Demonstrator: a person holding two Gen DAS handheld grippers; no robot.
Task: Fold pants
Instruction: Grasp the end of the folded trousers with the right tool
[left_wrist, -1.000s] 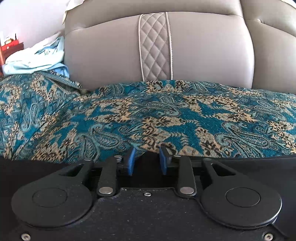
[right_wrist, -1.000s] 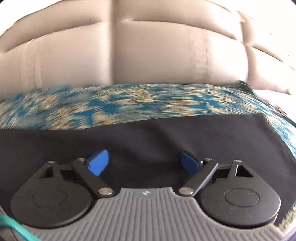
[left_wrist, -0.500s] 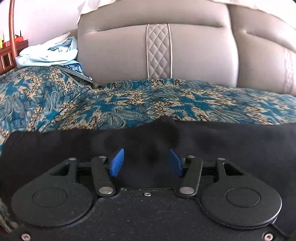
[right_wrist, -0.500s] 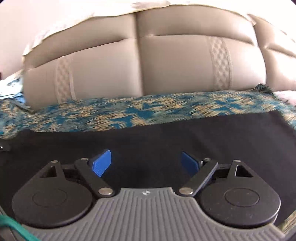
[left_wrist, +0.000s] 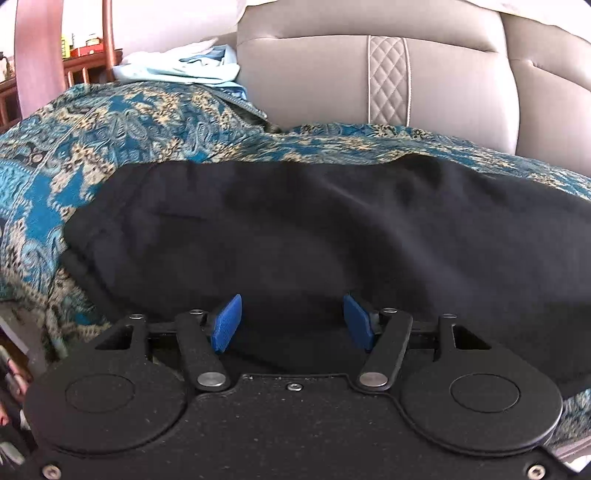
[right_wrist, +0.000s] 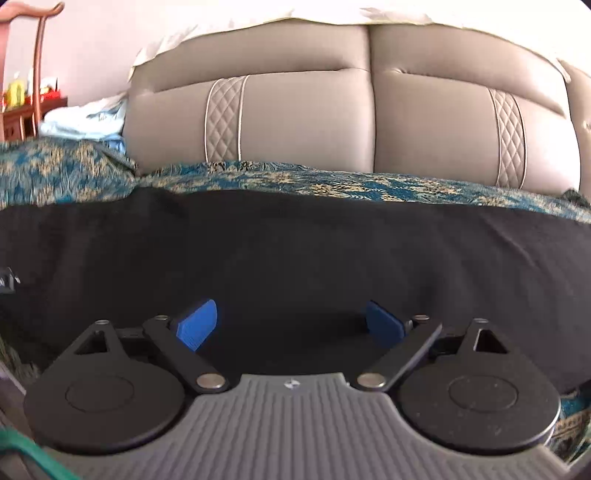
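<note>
Black pants (left_wrist: 295, 229) lie spread across a teal and gold patterned cover (left_wrist: 122, 125) on a sofa seat. My left gripper (left_wrist: 291, 323) hovers over their near edge; its jaws are opening, the blue pads apart and pressing on nothing. In the right wrist view the same black pants (right_wrist: 295, 251) fill the middle, and my right gripper (right_wrist: 291, 323) stands open above them with its blue pads wide apart. The cloth runs under both grippers, so its near edge is hidden.
Beige leather sofa backrest (left_wrist: 325, 81) rises behind the pants. A pile of pale blue and white laundry (left_wrist: 177, 68) sits at the back left. Wooden furniture (left_wrist: 92, 62) and a reddish post (left_wrist: 37, 55) stand at the far left.
My left gripper's pads have spread apart and it has drawn back from the pants' far edge, so more black cloth shows ahead. The right gripper stayed open and also drew back.
</note>
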